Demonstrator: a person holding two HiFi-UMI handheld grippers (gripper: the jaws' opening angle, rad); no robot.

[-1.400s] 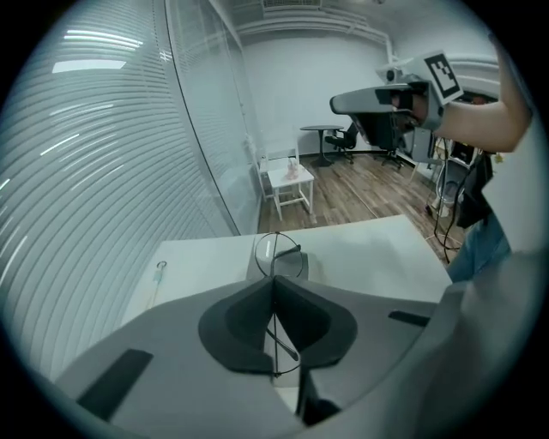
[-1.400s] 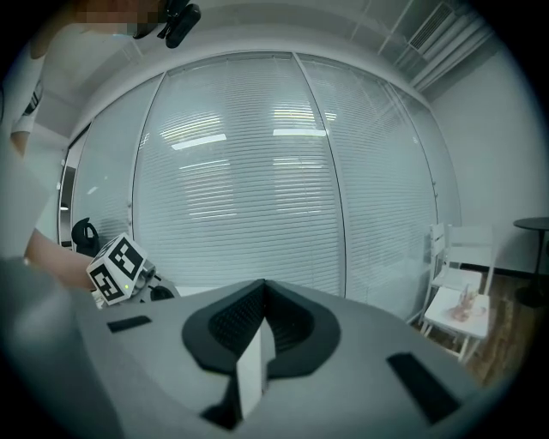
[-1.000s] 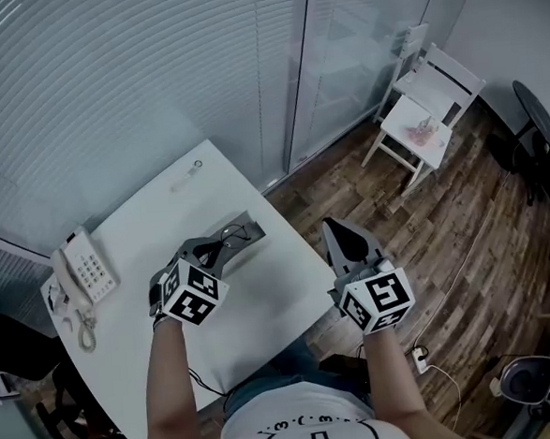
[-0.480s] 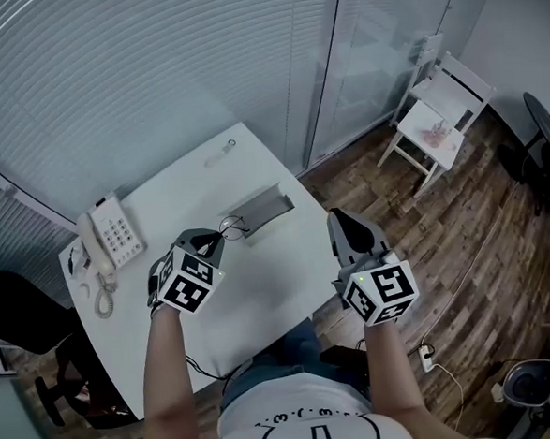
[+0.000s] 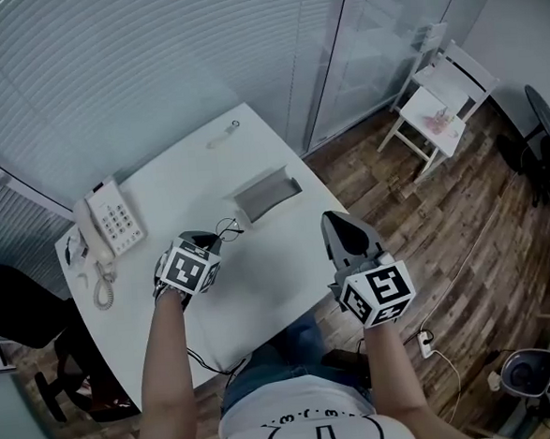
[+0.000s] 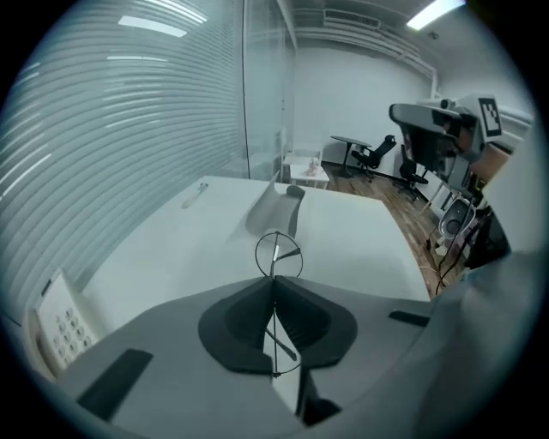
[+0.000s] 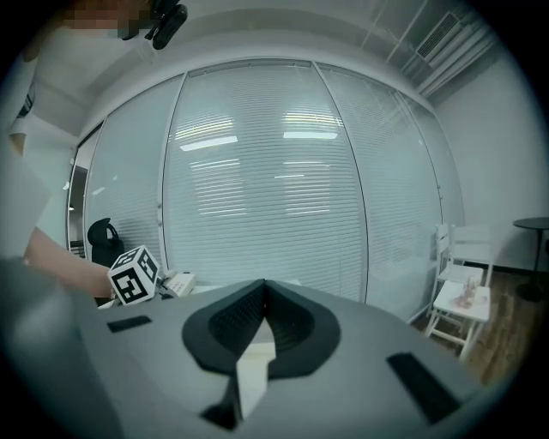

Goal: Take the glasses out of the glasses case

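Observation:
The grey glasses case (image 5: 266,194) lies open on the white table (image 5: 260,281), seen too in the left gripper view as the case (image 6: 274,208). My left gripper (image 5: 211,239) is shut on thin wire-rimmed glasses (image 5: 227,228), held above the table a little nearer than the case. In the left gripper view the glasses (image 6: 279,255) stick out past the left gripper (image 6: 274,283), one round lens beyond the tips and wire pinched between the jaws. My right gripper (image 5: 332,224) hovers off the table's right edge, shut and holding nothing; the right gripper (image 7: 263,287) points roughly level at the blinds.
A desk telephone (image 5: 111,225) sits at the table's left end, its cord trailing. A small pen-like item (image 5: 222,135) lies near the far edge. A white chair (image 5: 440,99) stands on the wood floor at right. Glass walls with blinds close the far side.
My left gripper has drawn back from over the case toward me and lower, carrying the glasses, and has rolled. The right gripper has shifted a little beside the table edge.

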